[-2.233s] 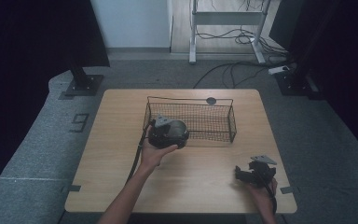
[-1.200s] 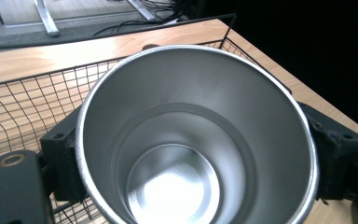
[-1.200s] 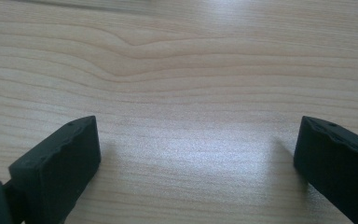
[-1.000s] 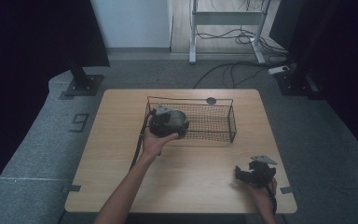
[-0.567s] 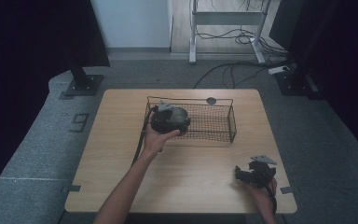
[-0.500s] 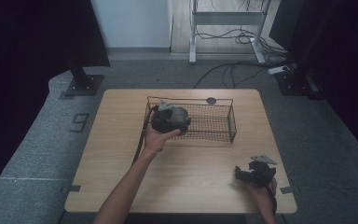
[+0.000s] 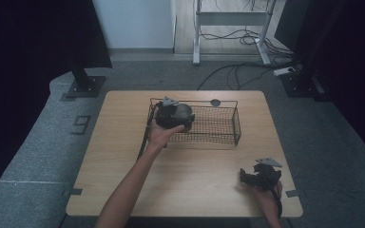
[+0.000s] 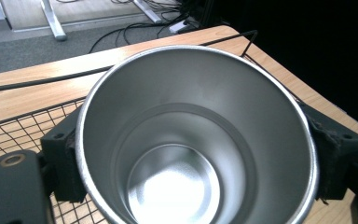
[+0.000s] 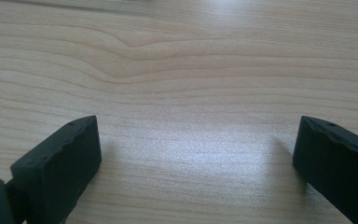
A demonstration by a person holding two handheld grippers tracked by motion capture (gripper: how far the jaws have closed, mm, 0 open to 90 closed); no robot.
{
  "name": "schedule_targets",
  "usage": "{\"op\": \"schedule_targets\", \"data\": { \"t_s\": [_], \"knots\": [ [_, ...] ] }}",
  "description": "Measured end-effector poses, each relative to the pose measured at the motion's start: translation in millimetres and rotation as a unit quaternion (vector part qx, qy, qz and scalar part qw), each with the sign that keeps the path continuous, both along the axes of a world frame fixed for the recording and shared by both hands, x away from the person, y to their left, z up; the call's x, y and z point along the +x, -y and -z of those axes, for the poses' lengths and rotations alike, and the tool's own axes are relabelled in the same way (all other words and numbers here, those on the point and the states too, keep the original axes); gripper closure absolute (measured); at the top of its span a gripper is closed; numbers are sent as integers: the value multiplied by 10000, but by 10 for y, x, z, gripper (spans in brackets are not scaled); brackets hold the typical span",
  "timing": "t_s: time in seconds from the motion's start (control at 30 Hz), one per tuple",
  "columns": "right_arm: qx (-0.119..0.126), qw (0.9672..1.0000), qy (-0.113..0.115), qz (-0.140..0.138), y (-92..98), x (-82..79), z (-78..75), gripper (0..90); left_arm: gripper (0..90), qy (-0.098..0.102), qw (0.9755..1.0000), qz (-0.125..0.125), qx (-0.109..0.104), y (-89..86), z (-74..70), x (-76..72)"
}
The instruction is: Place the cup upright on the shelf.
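Left tongs are clamping a steel cup over the wire basket's left end; lowering it upright inside before letting go seems wisest. Right tongs are resting wide apart on the bench.

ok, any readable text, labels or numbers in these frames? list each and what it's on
"9": a large grey figure on the grey floor mat left of the table, at in the high view.
No brand, label or print can be read on the steel cup, the wire basket, or either gripper.
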State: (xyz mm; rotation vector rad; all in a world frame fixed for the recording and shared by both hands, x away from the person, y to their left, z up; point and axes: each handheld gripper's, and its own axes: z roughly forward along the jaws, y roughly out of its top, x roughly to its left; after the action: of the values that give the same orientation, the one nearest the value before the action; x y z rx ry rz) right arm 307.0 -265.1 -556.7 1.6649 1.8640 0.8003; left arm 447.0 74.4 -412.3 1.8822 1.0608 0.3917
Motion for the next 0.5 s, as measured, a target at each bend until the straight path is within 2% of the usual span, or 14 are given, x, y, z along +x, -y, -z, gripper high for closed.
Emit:
{"op": "schedule_targets", "data": {
  "t_s": [0.5],
  "knots": [
    [6,10000,8,23,1,-3,-1,16,141,-81,9999,-112,88,2,1,165]
  ]
}}
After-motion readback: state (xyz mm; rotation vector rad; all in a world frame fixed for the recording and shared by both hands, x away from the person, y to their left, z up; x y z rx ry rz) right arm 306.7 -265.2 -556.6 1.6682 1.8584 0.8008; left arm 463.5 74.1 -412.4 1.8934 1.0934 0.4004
